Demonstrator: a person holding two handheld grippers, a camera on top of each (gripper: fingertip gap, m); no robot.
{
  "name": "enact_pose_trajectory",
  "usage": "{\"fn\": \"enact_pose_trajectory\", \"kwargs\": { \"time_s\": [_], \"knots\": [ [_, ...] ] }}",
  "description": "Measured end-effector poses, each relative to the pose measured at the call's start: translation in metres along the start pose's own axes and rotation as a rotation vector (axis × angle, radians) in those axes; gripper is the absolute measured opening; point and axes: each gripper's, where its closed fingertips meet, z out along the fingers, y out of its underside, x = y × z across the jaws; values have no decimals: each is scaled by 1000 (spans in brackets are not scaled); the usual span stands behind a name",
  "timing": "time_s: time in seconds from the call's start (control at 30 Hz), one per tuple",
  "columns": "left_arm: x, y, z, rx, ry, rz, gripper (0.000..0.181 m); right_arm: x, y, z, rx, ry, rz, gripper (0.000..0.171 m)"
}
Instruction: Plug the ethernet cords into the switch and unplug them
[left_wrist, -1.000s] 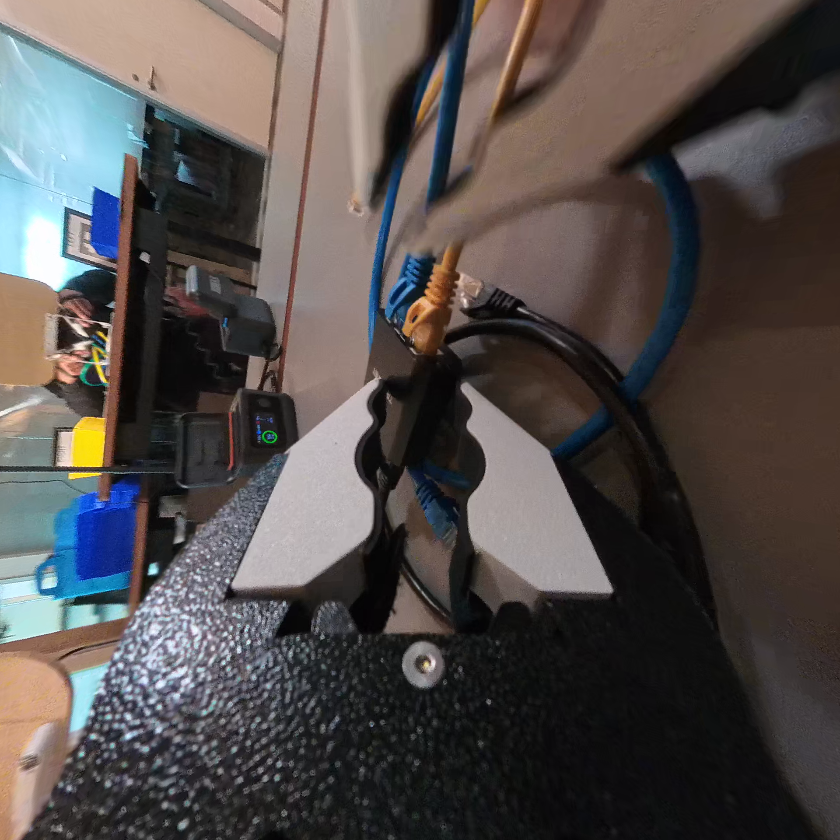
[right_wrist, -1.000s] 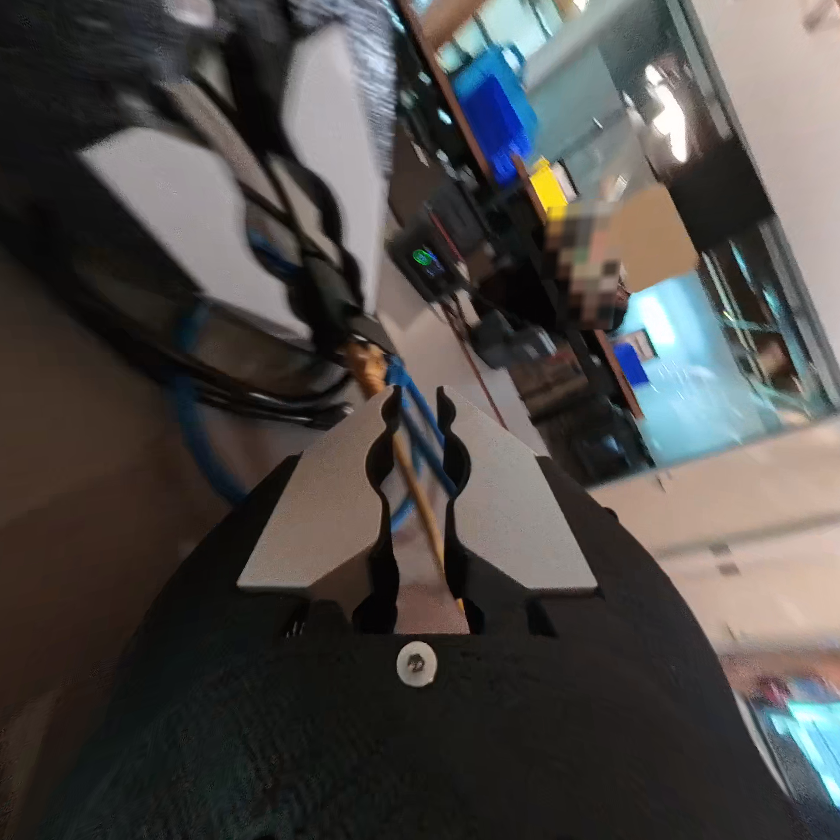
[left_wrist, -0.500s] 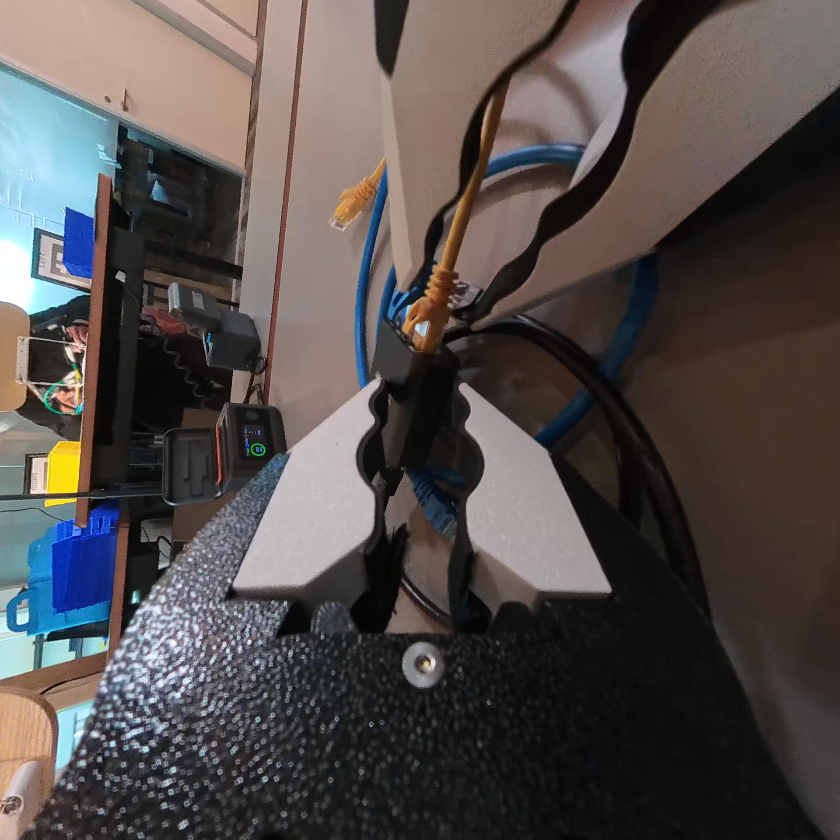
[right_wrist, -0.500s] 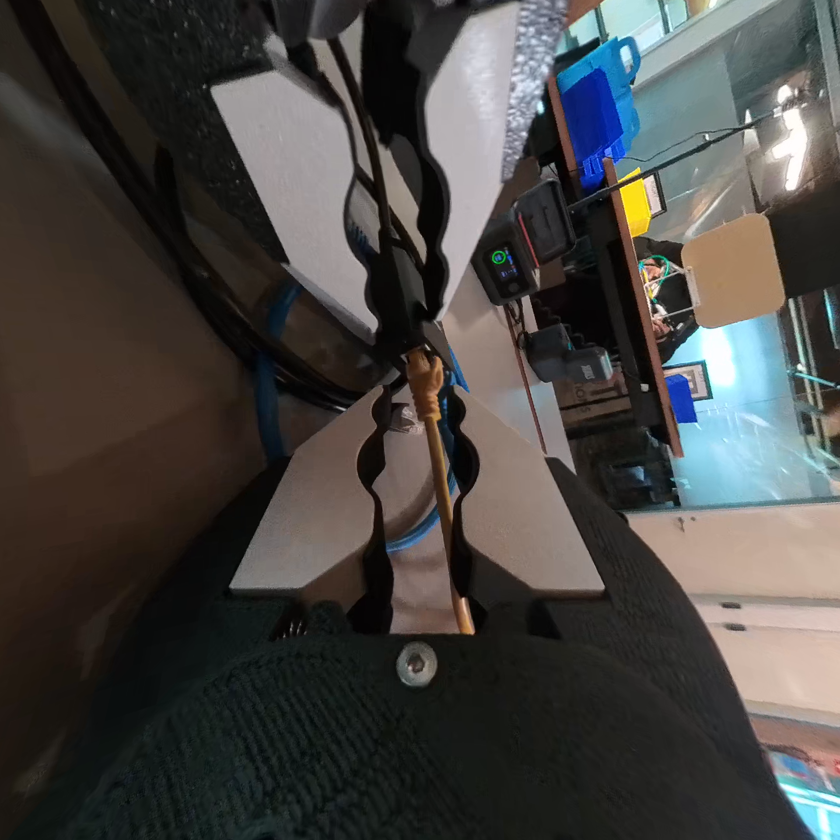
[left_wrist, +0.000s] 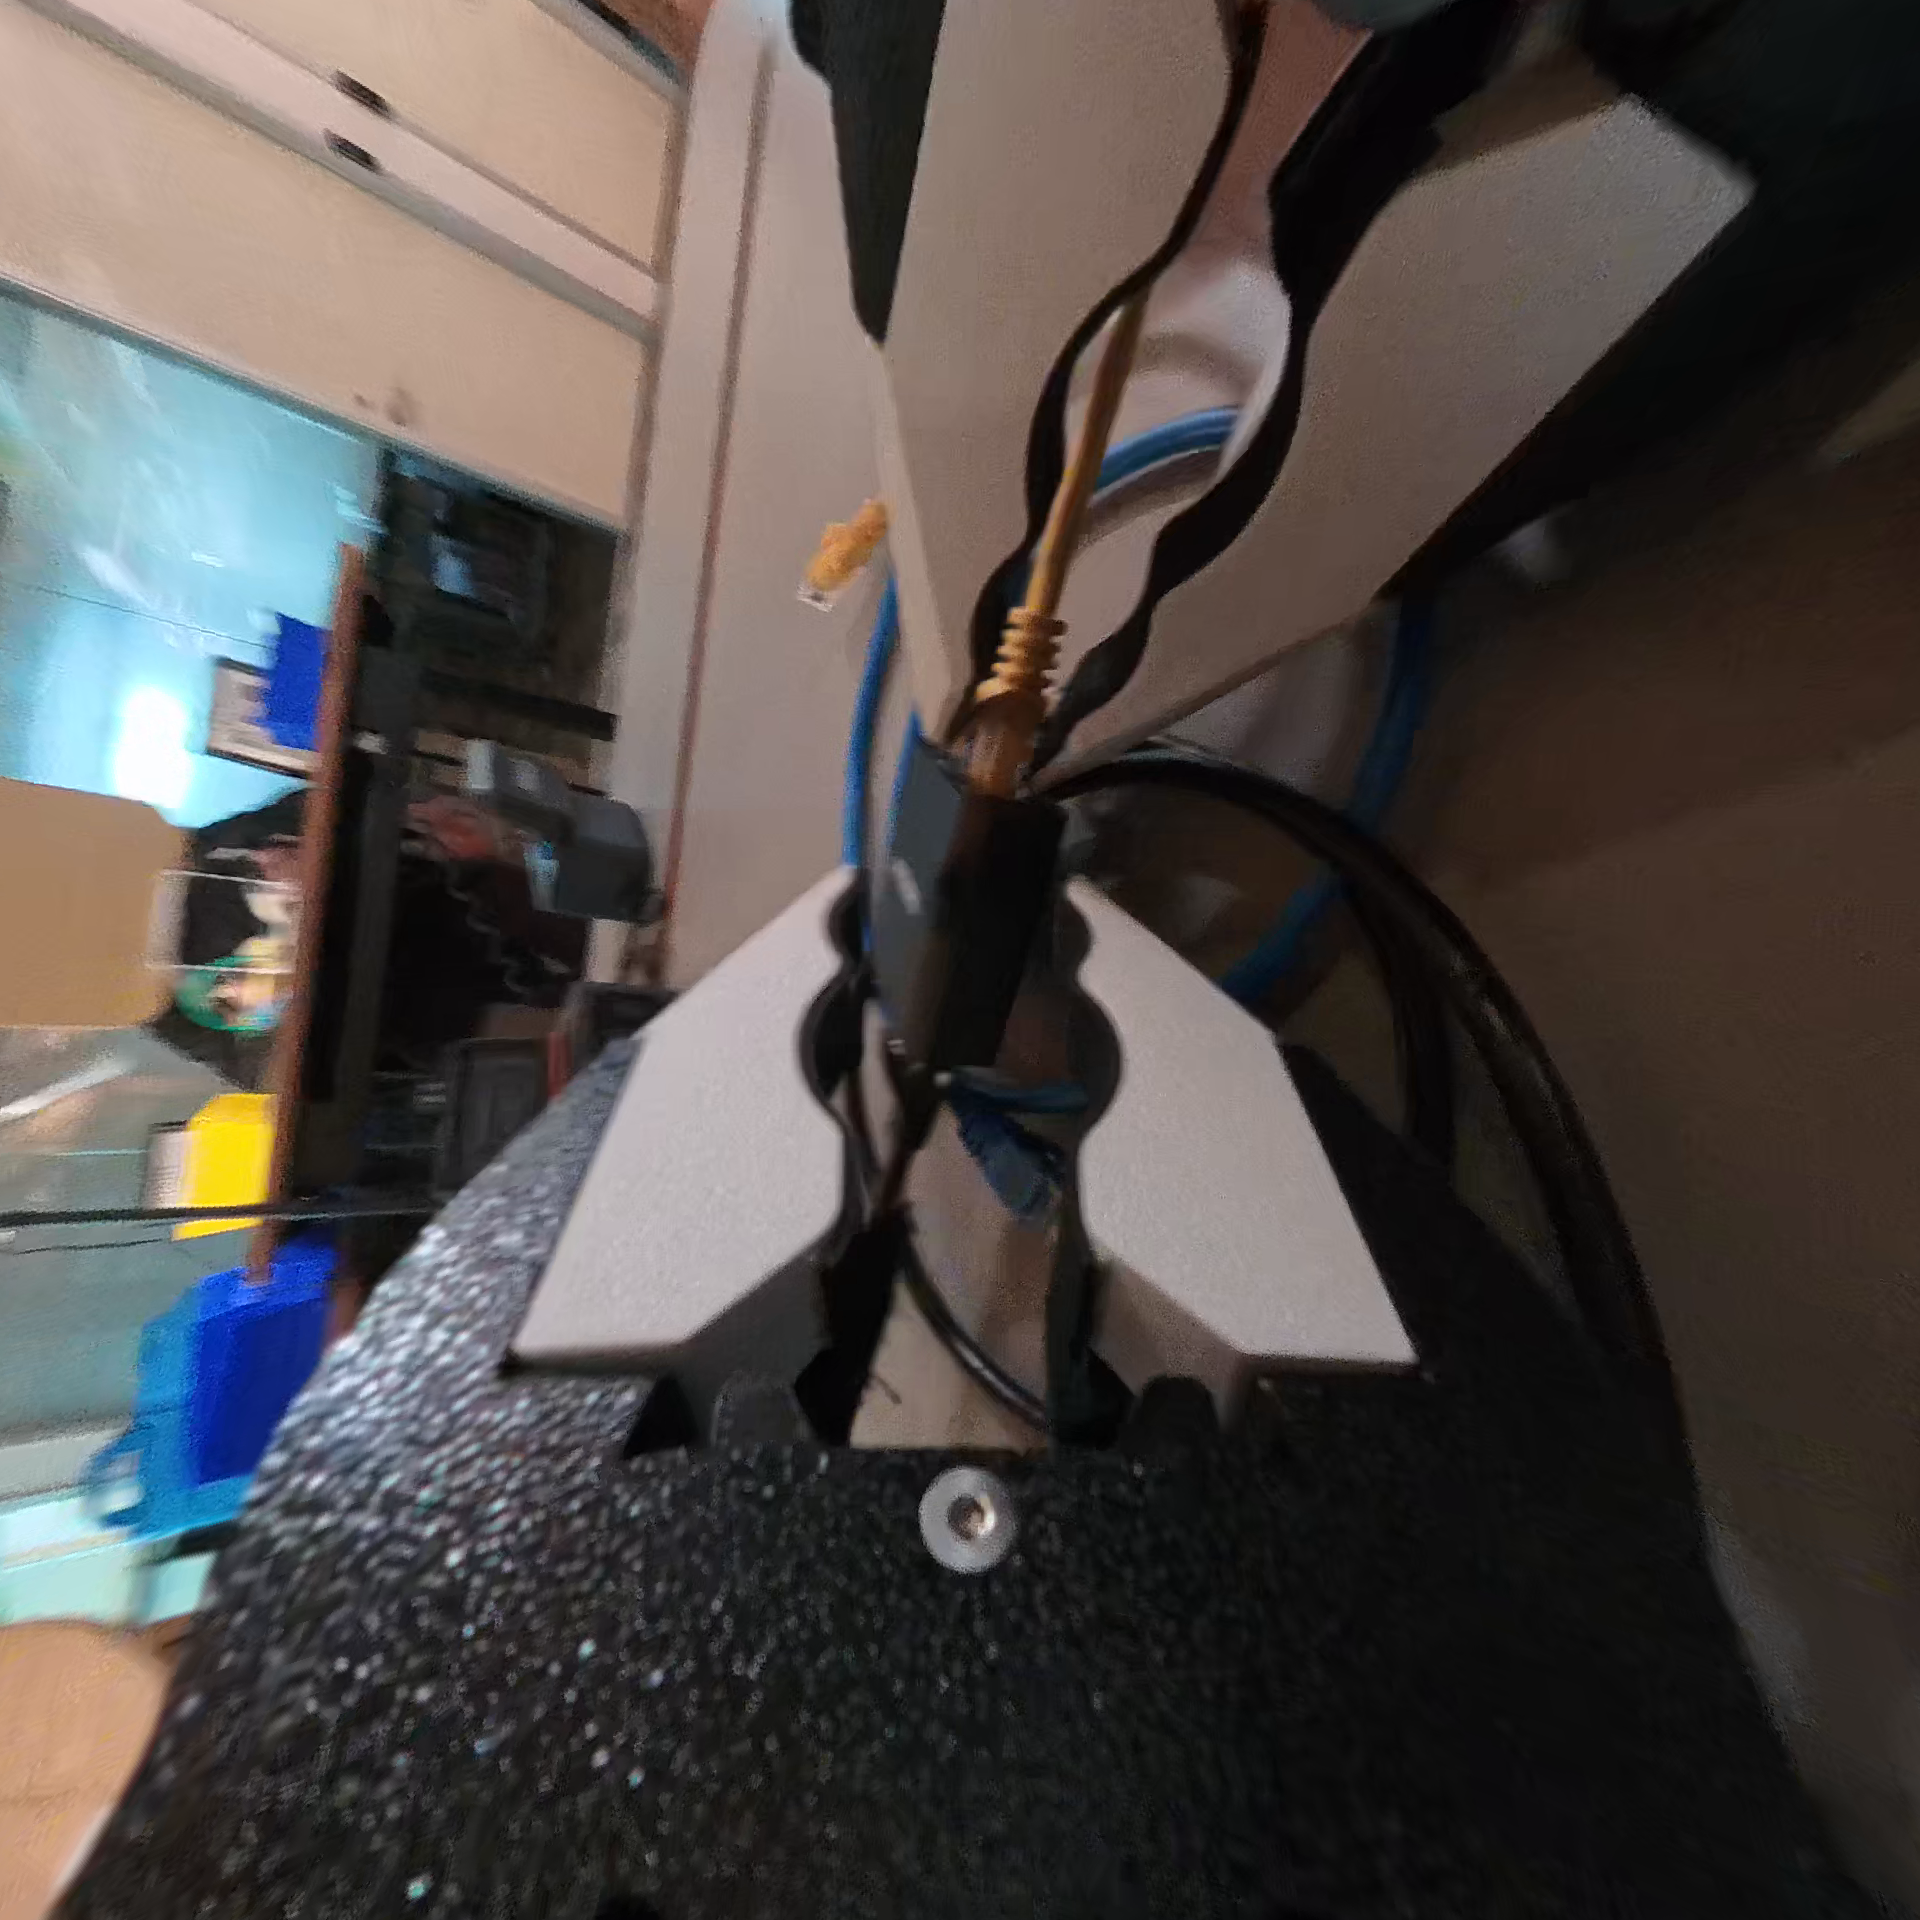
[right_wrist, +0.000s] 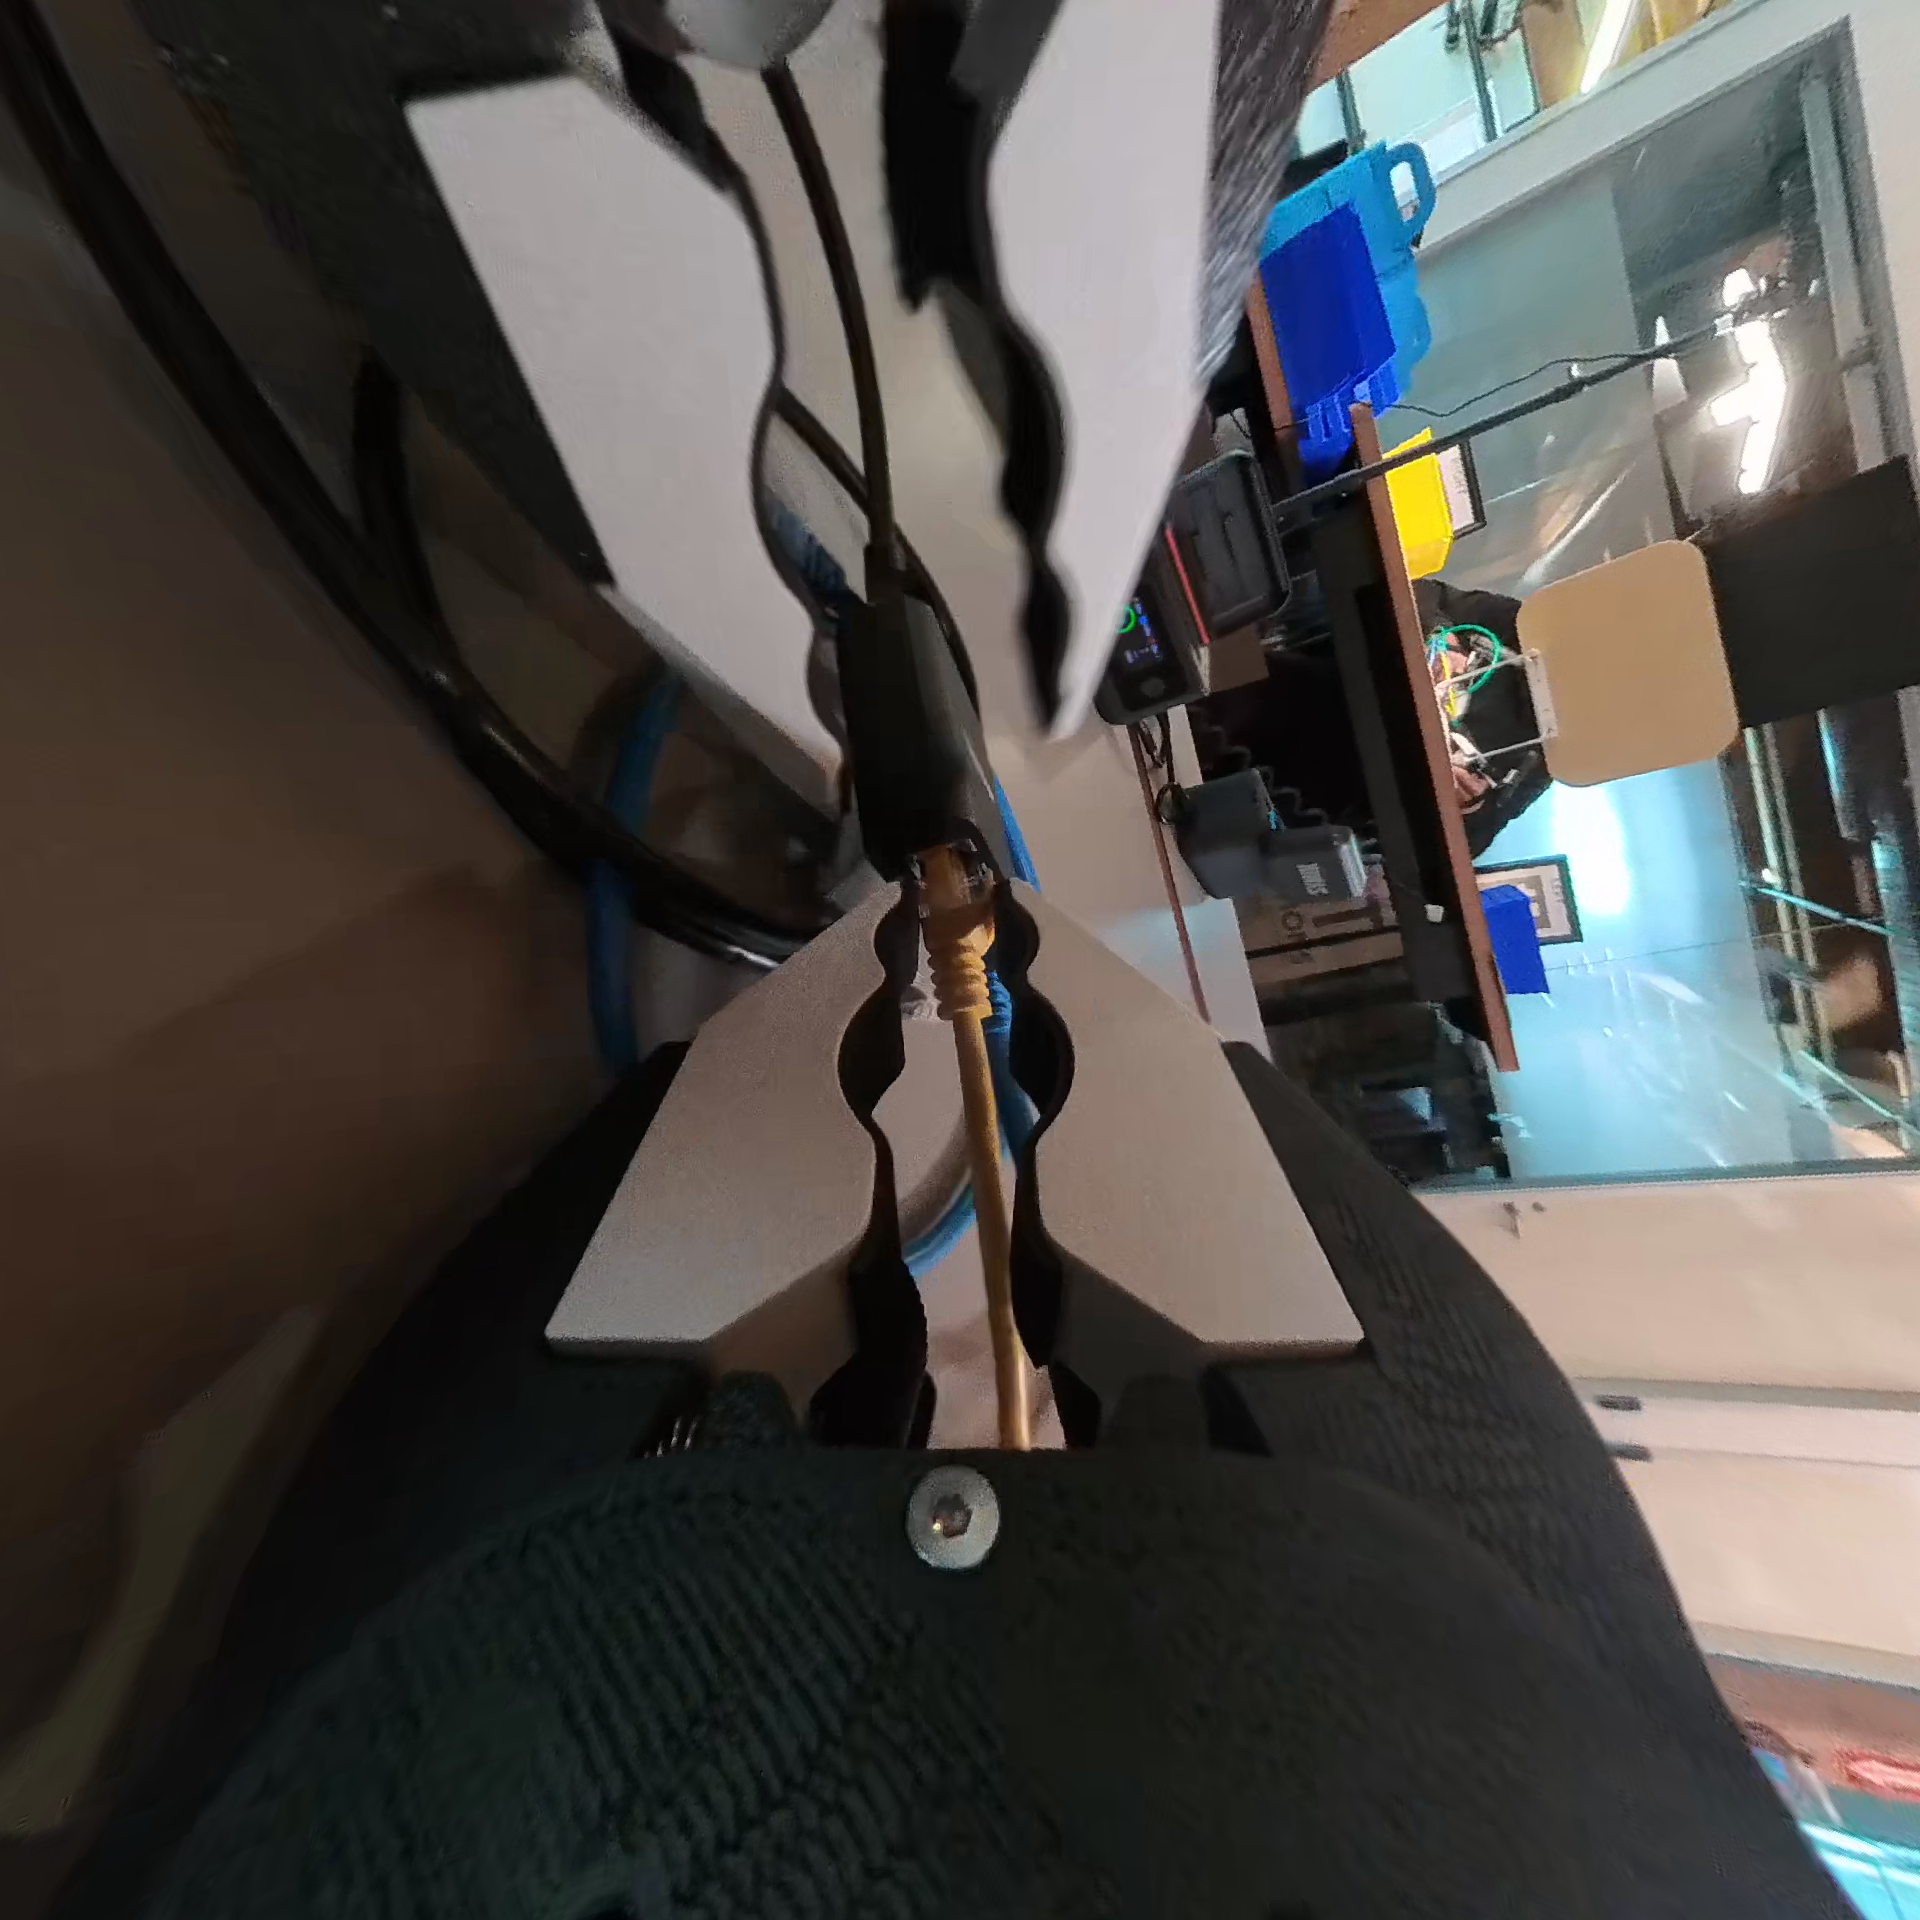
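**Yellow cord at the switch port**

Left wrist view: the left tool (left_wrist: 961, 997) is clamping the black switch (left_wrist: 961, 914) between its fingers, above the table (left_wrist: 1714, 935). Blue cords (left_wrist: 1392, 717) are looping behind.

Right wrist view: the right tool (right_wrist: 956, 925) is standing narrowly parted around the yellow cord (right_wrist: 987, 1174), its plug (right_wrist: 951, 894) sitting in the switch's port; actual grip is unclear.
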Motion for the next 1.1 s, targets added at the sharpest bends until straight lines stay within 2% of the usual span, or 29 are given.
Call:
{"fn": "enact_pose_trajectory", "kwargs": {
  "time_s": [0.03, 0.07, 0.17, 0.23, 0.27, 0.7, 1.1],
  "knots": [
    [-6, 1, 0, -2, -50, 35, 51, -1, 0, 0, -1, -7, 10, 13],
    [-7, 2, 1, -15, -68, 62, 61, -1, 0, 0, -1, -13, 21, 13],
    [-1, 3, 9, -30, -53, 106, 50, -1, -1, -1, 3, -34, 64, 12],
    [2, 7, 12, -60, -33, 121, 27, 1, -2, -2, -1, -41, 85, 12],
    [1, 7, 13, -72, -43, 136, 22, 0, -2, -1, -2, -45, 78, 12],
    [7, 7, 11, -50, 45, 42, 22, -2, -2, -4, 28, -39, 18, 12],
    [4, 8, 10, -83, -5, 93, 22, -2, 0, -3, 18, -60, 102, 11]
  ]
}}
